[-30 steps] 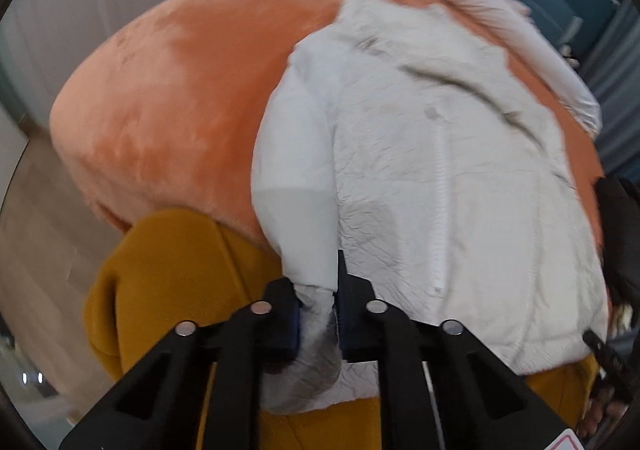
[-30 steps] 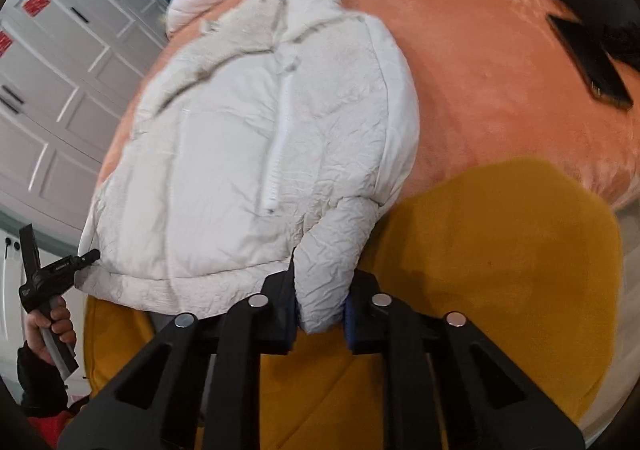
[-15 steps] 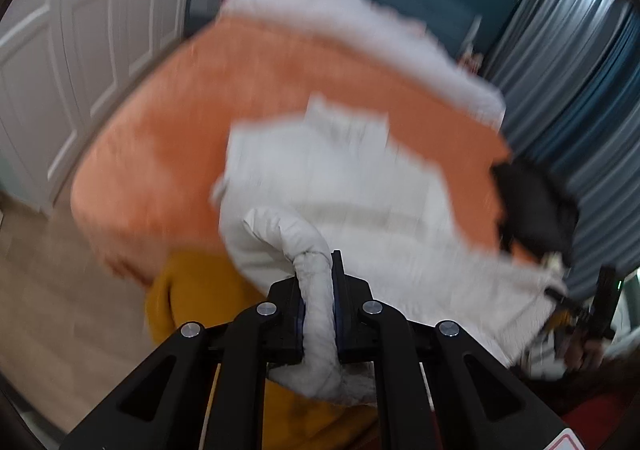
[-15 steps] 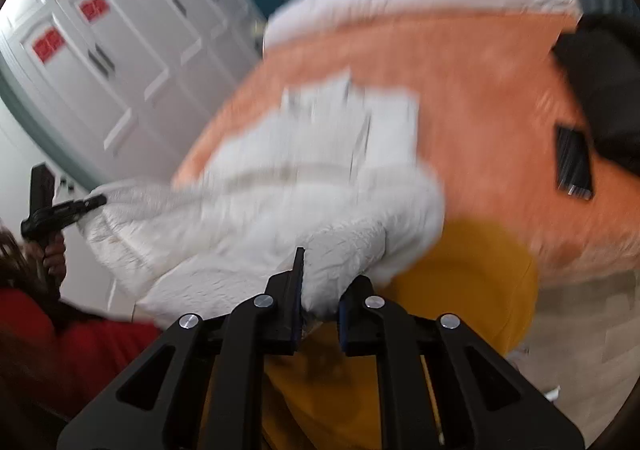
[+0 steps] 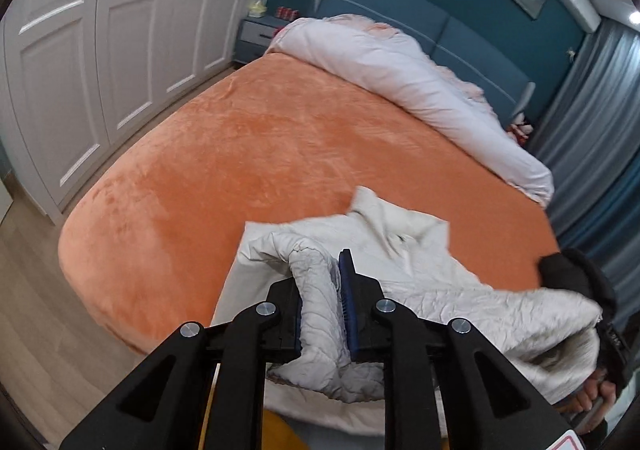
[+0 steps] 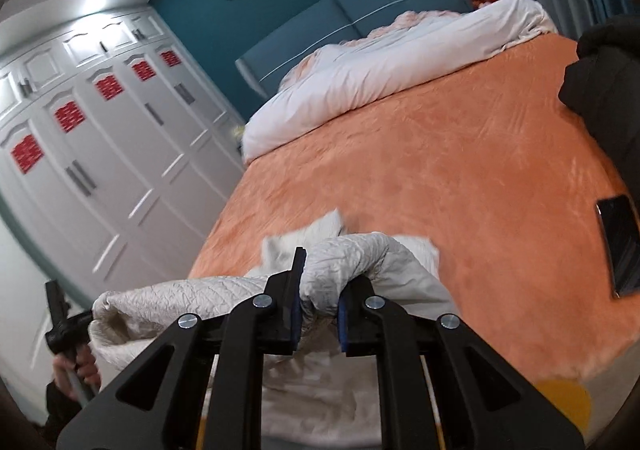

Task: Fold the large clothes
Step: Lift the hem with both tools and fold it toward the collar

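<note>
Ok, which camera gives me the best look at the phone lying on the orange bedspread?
The right wrist view. The phone lies dark and flat near the right edge of the orange bedspread, unobstructed. The left wrist view does not show it at all; there the white jacket fills that side.

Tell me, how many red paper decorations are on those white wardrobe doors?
5, one on each upper panel of the wardrobe doors in the right wrist view: red decorations, running toward the headboard. More may lie beyond the picture's left edge.
</note>
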`<state>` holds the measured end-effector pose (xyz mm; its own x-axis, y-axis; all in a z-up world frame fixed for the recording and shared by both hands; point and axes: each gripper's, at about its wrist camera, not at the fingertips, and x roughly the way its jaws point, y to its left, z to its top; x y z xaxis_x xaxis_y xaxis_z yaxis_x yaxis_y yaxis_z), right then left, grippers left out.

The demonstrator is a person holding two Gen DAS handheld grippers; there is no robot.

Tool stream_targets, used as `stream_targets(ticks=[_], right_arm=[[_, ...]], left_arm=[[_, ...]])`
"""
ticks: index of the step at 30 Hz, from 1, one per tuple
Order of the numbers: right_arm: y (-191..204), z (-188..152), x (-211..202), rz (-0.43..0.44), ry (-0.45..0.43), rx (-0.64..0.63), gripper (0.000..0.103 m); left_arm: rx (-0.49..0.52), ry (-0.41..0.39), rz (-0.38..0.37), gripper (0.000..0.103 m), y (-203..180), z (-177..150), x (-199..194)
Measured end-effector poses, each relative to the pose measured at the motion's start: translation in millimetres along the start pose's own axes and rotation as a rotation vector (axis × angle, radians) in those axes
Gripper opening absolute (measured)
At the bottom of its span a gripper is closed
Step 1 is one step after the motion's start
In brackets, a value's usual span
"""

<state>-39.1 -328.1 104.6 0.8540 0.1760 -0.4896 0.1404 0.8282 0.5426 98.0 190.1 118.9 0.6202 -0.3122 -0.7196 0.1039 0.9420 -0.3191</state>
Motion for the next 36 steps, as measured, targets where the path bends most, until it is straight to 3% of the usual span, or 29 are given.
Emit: stream_targets(ticks=[5, 11, 20, 28, 36], right_arm=[[-2, 10, 66, -0.084, -0.023, 0.021, 0.013], [-22, 7, 134, -0.188, 0.006, 0.044, 0.014], [-61, -16, 210, -0.295, 0.089, 0.093, 0.014], [-87, -35, 240, -0.285, 0.127, 0.145, 0.014], [-95, -47, 247, -0.268, 0.112, 0.167, 0.014]], left_arm=[[0.042, 0.018, 0.098, 0.018, 1, 14, 72], [0.019, 0.078, 0.176, 0.018, 7, 13, 153], [0.056, 0.125, 0.257, 0.02, 7, -3, 232], [0.064, 0.065, 0.252, 0.02, 11, -22, 259], [0.051, 0.01, 0.248, 0.02, 12, -30, 268]])
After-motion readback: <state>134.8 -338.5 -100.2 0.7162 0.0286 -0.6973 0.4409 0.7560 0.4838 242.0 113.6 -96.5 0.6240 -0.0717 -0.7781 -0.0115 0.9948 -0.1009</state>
